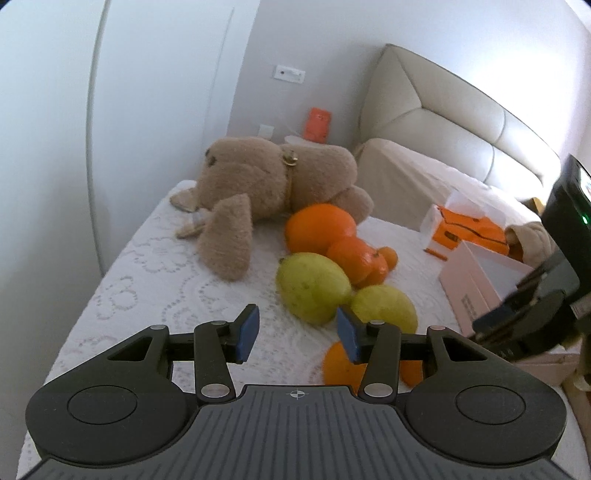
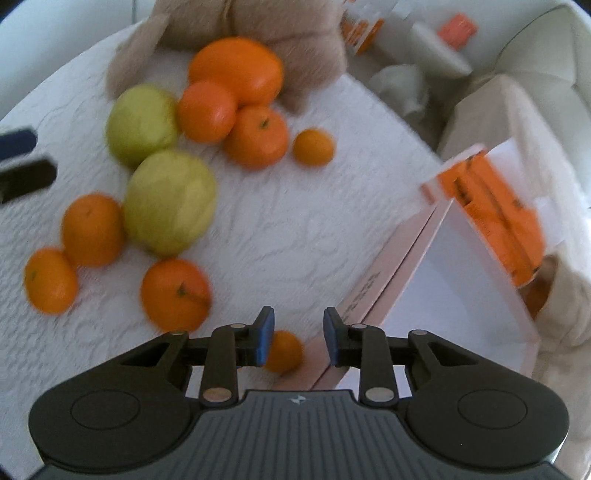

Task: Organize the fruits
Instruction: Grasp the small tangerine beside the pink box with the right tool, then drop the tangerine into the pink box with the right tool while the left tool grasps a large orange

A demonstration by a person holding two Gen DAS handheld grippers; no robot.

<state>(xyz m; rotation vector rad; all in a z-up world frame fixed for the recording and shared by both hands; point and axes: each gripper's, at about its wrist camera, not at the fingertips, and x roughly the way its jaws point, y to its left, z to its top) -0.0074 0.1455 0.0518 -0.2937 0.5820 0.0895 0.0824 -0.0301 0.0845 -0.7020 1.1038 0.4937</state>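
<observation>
Yellow-green lemon just ahead of open, empty left hand-held gripper, seemingly untouched

A bed under a white lace-patterned cover carries a brown plush toy, round oranges, two yellow-green lemons, and an open pale pink cardboard box.

The left tongs hide most of an orange on the bed. In the right wrist view, motion blur smears the fruit, and the plush toy is cut off by the top edge.
</observation>
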